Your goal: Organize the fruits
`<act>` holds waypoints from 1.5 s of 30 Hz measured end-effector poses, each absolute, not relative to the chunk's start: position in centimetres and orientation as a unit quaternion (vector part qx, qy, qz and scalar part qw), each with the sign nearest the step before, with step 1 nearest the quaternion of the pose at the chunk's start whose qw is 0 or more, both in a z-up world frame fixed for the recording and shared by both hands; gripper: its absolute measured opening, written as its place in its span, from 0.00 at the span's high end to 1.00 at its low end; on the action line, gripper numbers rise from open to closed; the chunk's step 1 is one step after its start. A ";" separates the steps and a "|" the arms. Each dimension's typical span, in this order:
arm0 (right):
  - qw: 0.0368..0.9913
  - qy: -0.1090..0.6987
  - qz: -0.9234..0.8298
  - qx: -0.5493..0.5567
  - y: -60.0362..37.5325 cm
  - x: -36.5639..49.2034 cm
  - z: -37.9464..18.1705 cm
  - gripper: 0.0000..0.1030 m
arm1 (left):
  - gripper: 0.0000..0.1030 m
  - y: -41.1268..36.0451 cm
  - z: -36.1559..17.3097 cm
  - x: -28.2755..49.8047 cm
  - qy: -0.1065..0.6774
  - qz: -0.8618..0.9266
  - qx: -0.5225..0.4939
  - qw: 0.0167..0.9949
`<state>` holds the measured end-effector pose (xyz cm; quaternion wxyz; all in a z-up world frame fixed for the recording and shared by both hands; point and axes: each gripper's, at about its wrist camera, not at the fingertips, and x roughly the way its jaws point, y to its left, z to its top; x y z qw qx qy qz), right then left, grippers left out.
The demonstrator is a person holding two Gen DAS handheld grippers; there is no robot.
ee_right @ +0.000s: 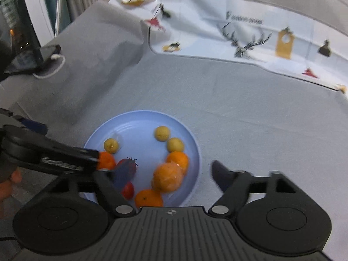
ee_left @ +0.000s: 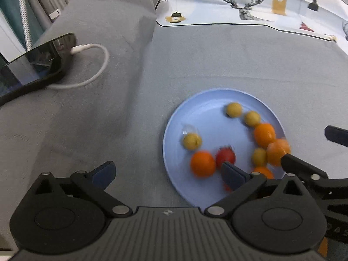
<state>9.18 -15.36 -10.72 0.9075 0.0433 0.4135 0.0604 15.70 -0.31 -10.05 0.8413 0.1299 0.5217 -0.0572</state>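
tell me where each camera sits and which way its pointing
Left wrist view: sits on the left gripper, looking forward and down along its open fingers at the blue plate of fruit on grey cloth; its own fingers show, with the other gripper at the right edge.
Right wrist view: sits on the right gripper, looking down at the blue plate from its right side; its own open fingers show, the left gripper crosses from the left, with a hand behind.
Shared: plate, fruit, deer-print cloth, a dark-screened device on a white cable.

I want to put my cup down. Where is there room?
The grey cloth between the blue plate and the patterned sheet is bare. The plate's right side is crowded with fruit; near the tablet lies a cable.
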 end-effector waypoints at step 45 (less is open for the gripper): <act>0.959 0.283 0.008 0.009 -13.3 -11.3 -2.7 0.01 | 0.00 0.9 -0.8 -3.1 0.414 -0.061 0.116 0.901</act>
